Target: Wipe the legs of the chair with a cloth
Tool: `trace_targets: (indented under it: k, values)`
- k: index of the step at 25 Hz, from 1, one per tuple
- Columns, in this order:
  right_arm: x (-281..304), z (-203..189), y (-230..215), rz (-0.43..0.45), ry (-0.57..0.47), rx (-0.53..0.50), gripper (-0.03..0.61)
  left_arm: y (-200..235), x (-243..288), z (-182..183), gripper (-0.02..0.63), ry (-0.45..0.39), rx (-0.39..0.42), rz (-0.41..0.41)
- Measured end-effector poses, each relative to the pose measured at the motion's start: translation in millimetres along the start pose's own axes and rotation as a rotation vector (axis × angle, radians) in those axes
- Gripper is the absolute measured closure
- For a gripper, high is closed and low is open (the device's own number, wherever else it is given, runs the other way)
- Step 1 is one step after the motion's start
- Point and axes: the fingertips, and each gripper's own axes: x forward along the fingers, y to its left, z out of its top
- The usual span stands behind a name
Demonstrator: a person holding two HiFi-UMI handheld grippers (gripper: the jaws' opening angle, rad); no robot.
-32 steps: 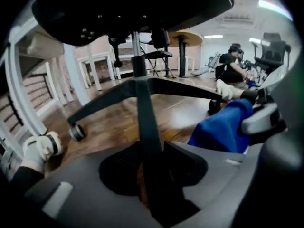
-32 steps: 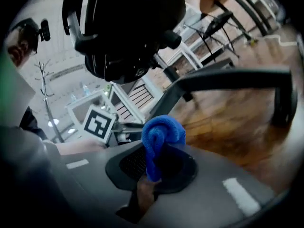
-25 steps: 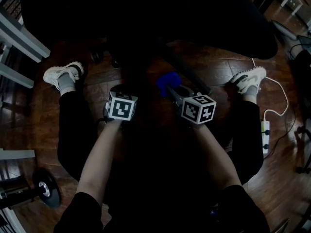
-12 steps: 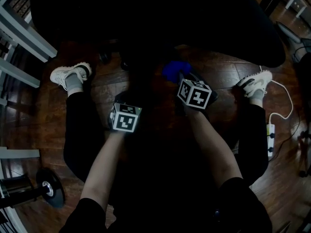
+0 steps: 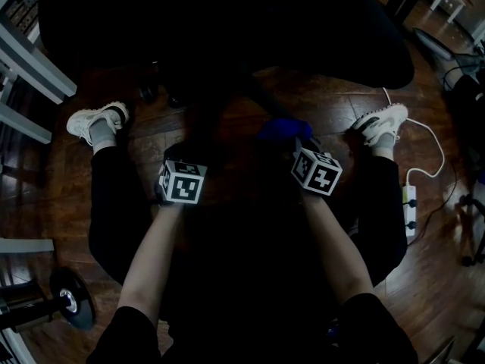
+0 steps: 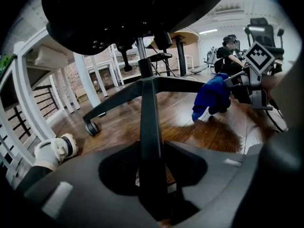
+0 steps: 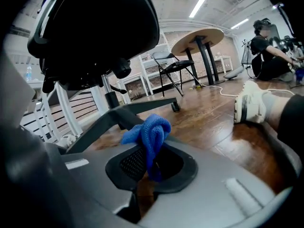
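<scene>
Two claws work low under a black office chair [image 6: 118, 13] on a dark wood floor [image 7: 209, 122].

The right claw [image 7: 151, 161] has its jaws nearly together, pinching the lower fold of a small cloth [image 7: 148, 129]. The rest of the cloth bulges ahead of the tips as a rounded wad, close to the hub end of a black chair leg [image 7: 148, 103]. Whether the cloth touches that leg cannot be told.

The left claw [image 6: 152, 175] is closed on another leg [image 6: 148, 127], which runs up between its jaws.

The cloth is bright blue and crumpled, with a fine looped nap like microfibre and no visible stains. It looks light, limp and easy to squash. It likely holds best when pinched at a thick gathered fold, which leaves the wad free to wrap around a leg.
</scene>
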Motion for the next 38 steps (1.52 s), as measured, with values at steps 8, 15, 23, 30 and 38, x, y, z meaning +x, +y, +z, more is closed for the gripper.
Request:
trace_targets:
  k: [8, 15, 23, 30, 38]
  values:
    - [-29, -9, -44, -0.068, 0.006, 0.020, 0.531, 5, -17, 7, 0.460, -0.083, -0.028, -0.002]
    - [-50, -12, -66, -0.090, -0.020, -0.040, 0.532, -12, -48, 44, 0.503, -0.267, -0.064, 0.001]
    - [-40, 56, 29, 0.151, -0.177, -0.204, 0.532, -54, -51, 62, 0.506, -0.353, -0.112, -0.187]
    - [25, 96, 86, 0.201, -0.175, -0.295, 0.532, -80, -59, 68, 0.508, -0.350, -0.043, -0.218]
    - [82, 98, 100, 0.160, -0.020, -0.338, 0.531, -86, -64, 50, 0.509, -0.303, -0.010, -0.242]
